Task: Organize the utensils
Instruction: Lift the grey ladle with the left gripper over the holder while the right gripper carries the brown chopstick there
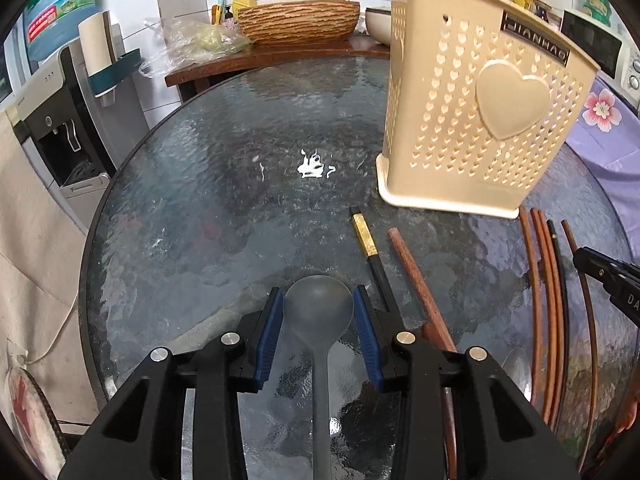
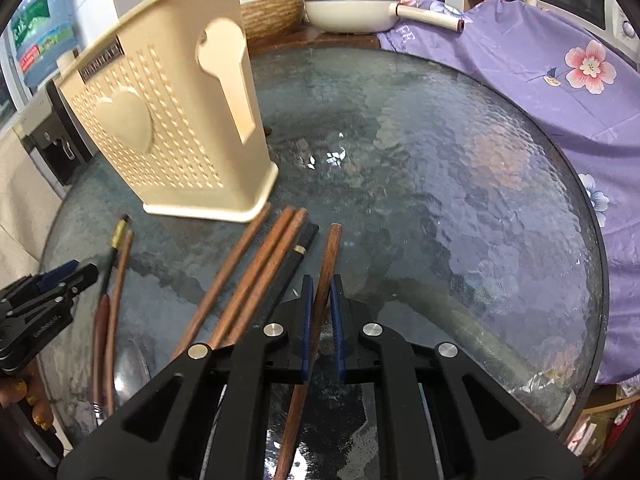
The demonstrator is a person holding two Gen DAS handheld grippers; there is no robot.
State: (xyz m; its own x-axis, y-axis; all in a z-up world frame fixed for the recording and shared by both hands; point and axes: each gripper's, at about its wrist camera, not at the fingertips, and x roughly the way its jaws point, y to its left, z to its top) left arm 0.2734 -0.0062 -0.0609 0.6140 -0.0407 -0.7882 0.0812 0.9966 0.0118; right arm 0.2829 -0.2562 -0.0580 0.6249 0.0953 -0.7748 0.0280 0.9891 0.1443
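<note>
One grey spoon (image 1: 319, 308) between left gripper (image 1: 319, 304) pads.

Both views are evenly and fairly brightly lit, with soft, weak shadows. White glare spots sit on the rippled glass table (image 1: 224, 200), whose texture smears the reflections. Strong fisheye bending curves the table rim and the chopsticks (image 1: 548, 300) near the edges, and dark vignetting fills the corners. Focus is sharp centrally, softer toward the margins.
</note>
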